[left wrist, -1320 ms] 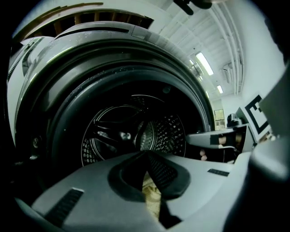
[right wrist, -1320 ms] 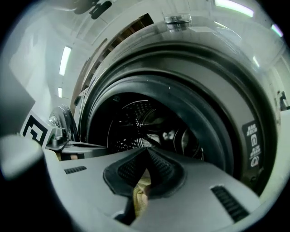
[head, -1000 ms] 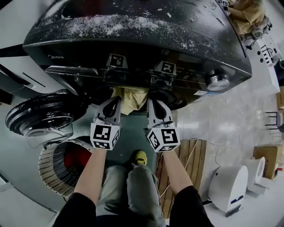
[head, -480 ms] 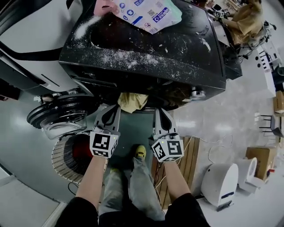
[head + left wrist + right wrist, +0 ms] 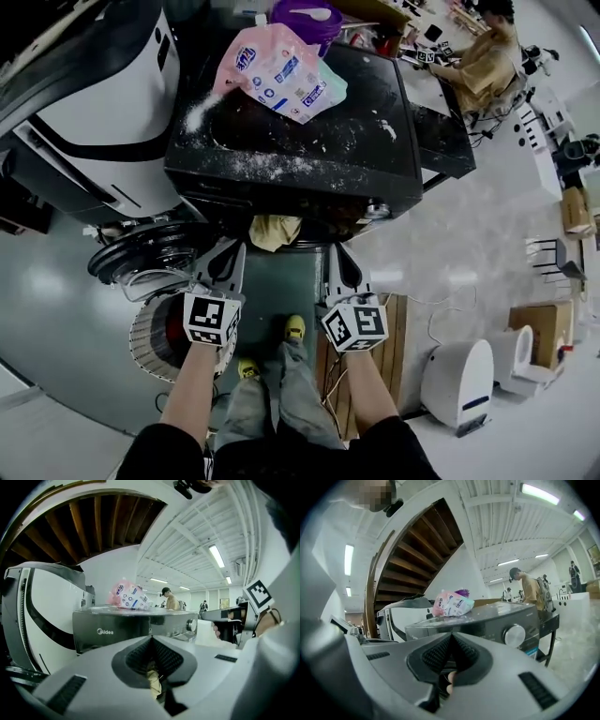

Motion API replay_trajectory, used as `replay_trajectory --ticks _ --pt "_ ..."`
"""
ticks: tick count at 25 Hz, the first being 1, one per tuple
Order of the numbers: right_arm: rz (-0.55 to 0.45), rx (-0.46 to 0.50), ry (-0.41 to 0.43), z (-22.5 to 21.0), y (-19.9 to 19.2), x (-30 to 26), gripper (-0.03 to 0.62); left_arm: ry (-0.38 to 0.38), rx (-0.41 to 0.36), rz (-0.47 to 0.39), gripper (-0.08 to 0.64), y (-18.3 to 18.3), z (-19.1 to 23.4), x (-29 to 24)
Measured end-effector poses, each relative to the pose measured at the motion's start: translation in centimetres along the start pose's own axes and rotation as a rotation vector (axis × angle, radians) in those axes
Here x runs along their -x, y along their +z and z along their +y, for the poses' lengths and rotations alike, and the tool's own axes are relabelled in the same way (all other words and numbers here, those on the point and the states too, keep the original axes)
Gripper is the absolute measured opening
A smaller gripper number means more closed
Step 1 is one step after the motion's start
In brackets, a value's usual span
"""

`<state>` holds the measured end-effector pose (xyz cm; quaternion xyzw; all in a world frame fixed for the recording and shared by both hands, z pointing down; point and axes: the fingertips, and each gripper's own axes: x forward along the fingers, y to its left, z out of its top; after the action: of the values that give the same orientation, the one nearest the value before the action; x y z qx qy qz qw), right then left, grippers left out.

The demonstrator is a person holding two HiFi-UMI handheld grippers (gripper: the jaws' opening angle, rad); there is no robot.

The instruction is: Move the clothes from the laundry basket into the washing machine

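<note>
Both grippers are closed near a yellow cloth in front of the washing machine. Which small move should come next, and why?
Probably ease the yellow cloth forward into the washing machine. The left gripper is shut on it, the right gripper seems to pinch it too, the door stands open, and the cloth hangs at the machine's front, not yet inside.
</note>
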<state>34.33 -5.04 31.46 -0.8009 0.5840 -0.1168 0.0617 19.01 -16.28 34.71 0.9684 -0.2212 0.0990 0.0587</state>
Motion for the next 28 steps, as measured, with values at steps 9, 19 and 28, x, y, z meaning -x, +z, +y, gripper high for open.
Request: replay_trajectory --ticks 9,19,28 --pt "-0.016 0.009 -0.047 3.5 6.9 5.4 0.003 -0.022 -0.015 -0.008 0.011 7.2 -1.6 6.1" --pt "-0.026 0.021 -0.085 4.4 12.3 11.1 0.003 -0.027 -0.015 -0.058 0.011 14.1 -3.0 11.0" --pt "-0.049 0.024 -0.108 2.1 15.7 14.0 0.003 0.004 -0.04 -0.088 0.011 17.4 -5.1 12.2"
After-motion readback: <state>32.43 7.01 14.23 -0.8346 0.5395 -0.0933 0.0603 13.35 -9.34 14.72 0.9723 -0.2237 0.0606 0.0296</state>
